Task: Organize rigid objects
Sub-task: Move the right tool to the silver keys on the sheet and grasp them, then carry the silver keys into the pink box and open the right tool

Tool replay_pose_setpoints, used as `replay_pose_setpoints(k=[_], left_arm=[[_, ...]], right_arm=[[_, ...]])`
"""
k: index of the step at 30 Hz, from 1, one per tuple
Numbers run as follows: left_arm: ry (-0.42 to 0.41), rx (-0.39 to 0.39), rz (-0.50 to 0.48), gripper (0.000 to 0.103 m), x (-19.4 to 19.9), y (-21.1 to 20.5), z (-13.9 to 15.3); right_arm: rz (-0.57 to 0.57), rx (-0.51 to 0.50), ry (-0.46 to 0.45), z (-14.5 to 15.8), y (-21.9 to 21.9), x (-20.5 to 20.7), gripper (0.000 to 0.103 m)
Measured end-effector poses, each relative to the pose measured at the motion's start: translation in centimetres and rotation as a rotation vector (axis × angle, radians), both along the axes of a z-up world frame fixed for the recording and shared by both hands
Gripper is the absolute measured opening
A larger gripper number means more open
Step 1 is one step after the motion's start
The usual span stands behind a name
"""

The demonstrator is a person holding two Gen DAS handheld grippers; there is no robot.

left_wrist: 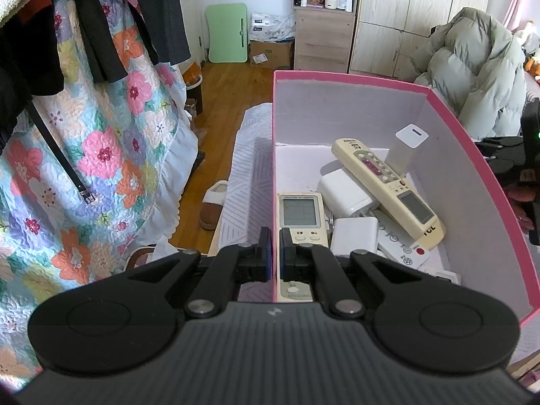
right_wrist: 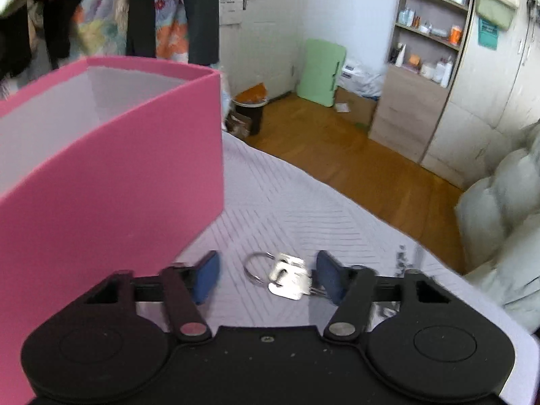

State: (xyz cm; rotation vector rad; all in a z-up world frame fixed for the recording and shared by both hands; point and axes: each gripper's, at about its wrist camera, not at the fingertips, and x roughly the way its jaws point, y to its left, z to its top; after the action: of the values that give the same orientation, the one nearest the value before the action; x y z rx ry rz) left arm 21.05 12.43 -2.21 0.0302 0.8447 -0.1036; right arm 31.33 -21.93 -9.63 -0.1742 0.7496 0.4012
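Observation:
A pink box (left_wrist: 452,125) stands on a bed with a lilac cover. Inside lie several remotes and white chargers, among them a cream remote (left_wrist: 388,189) and a grey-screened remote (left_wrist: 300,216). My left gripper (left_wrist: 275,253) is shut on the box's left wall (left_wrist: 274,155), one finger on each side of it. In the right wrist view the box (right_wrist: 111,175) is at the left. A bunch of silver keys on a ring (right_wrist: 283,275) lies on the cover between the fingers of my open right gripper (right_wrist: 266,278), nearer the right finger.
A floral quilt (left_wrist: 101,155) and dark clothes hang at the left. A slipper (left_wrist: 212,202) lies on the wood floor. A puffy grey coat (left_wrist: 479,67) lies at the right. Wardrobe and shelves (right_wrist: 428,67) stand at the back.

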Motion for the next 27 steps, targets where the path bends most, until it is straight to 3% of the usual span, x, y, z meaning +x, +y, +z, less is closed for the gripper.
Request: replay_pose_setpoints(k=[1, 2, 5, 9, 17, 27], left_arm=[[0.000, 0.001, 0.000, 0.003, -0.1, -0.1, 0.0], [-0.001, 0.002, -0.001, 0.004, -0.1, -0.1, 0.0], [0.001, -0.007, -0.001, 0.004, 0.0, -0.1, 0.0], [0.001, -0.004, -0.002, 0.003, 0.0, 0.0, 0.0], [0.000, -0.002, -0.001, 0.003, 0.0, -0.1, 0.0], [-0.006, 0.006, -0.004, 0.003, -0.1, -0.3, -0.2]], right_arm=[[-0.043, -0.004, 0.002, 0.2, -0.1, 0.3, 0.022], [-0.078, -0.007, 0.008, 0.4, -0.4, 0.3, 0.024], [-0.140, 0.149, 0.025, 1.3, -2.1, -0.1, 0.023], [-0.176, 0.259, 0.004, 2.1, -3.3, -1.5, 0.023], [-0.182, 0.345, -0.061, 3.8, -3.5, -4.3, 0.023], [-0.098, 0.374, -0.182, 10.0, -1.1, -8.4, 0.023]])
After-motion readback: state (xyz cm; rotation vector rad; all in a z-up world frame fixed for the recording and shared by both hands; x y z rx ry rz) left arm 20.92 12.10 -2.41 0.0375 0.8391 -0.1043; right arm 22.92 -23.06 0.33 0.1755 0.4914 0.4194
